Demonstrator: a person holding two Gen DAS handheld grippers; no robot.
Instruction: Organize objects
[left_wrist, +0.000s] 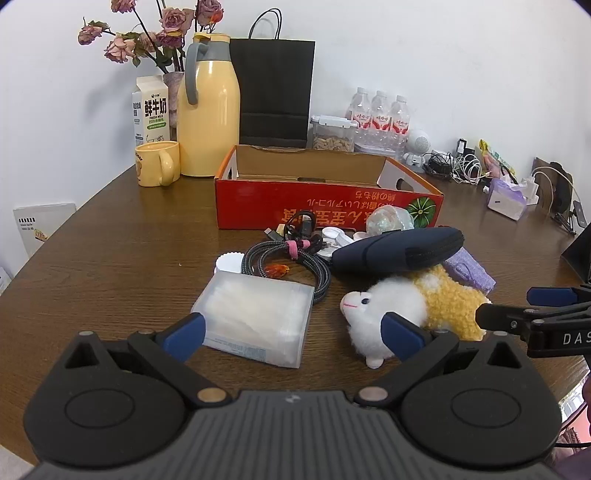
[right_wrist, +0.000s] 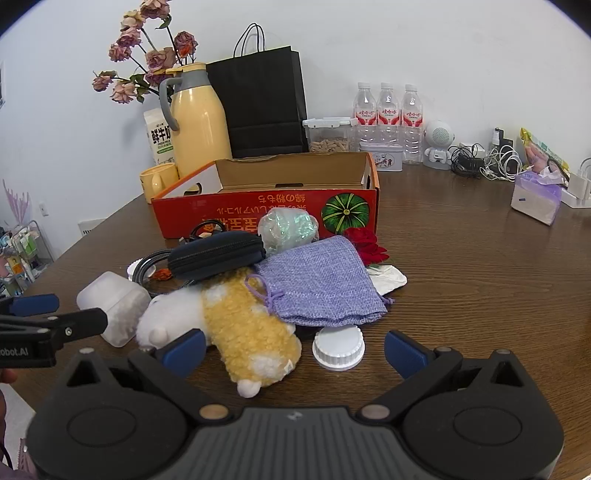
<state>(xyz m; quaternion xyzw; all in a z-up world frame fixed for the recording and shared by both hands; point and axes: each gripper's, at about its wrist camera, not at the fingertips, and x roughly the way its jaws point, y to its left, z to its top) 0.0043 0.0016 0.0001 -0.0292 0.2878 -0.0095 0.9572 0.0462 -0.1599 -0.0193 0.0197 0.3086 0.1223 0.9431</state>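
Your left gripper (left_wrist: 291, 332) has its jaws spread wide, empty, with the clear box (left_wrist: 255, 319) between and just ahead of them. Your right gripper (right_wrist: 293, 349) is also wide and empty; the plush (right_wrist: 236, 321) and white lid (right_wrist: 338, 349) lie between its jaws. The red carton (left_wrist: 325, 201) stands beyond the pile.

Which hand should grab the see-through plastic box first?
Probably the left gripper: the clear plastic box lies right between its open fingers, while the right gripper faces the plush toy instead.
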